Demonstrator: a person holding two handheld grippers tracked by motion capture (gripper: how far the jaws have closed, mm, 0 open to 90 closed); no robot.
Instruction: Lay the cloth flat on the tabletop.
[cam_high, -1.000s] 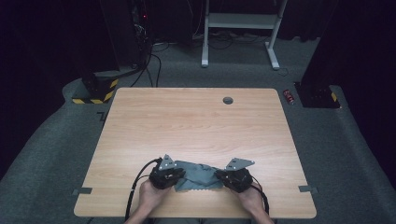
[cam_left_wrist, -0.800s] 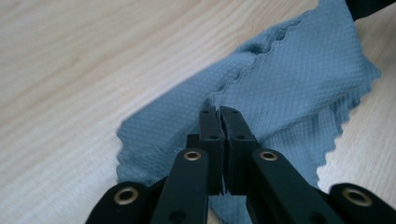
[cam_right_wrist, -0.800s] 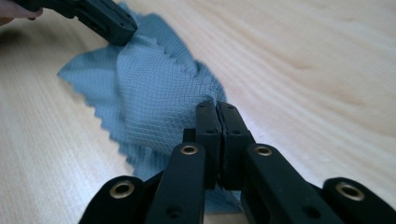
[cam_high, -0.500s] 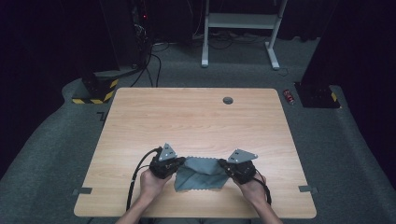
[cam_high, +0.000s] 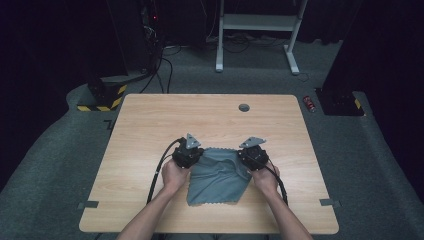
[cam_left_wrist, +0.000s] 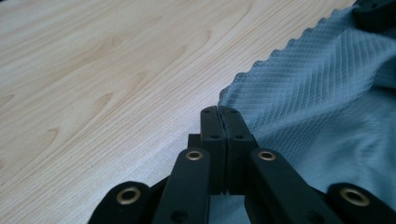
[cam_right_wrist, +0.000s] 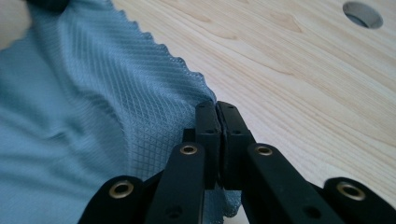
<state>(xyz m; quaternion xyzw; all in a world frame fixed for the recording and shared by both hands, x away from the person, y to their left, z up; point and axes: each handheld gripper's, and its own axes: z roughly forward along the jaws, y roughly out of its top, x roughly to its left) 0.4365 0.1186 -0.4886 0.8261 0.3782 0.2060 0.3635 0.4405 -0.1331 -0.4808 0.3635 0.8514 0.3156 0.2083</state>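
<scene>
The left gripper and right gripper are each pinching a far corner of the blue-grey cloth; spreading it flat looks half done.

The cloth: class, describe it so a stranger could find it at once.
On the wooden table, look near the front edge, between the left gripper and right gripper. The cloth is grey-blue, the only soft thing there, with a waffle weave and scalloped edge.
</scene>
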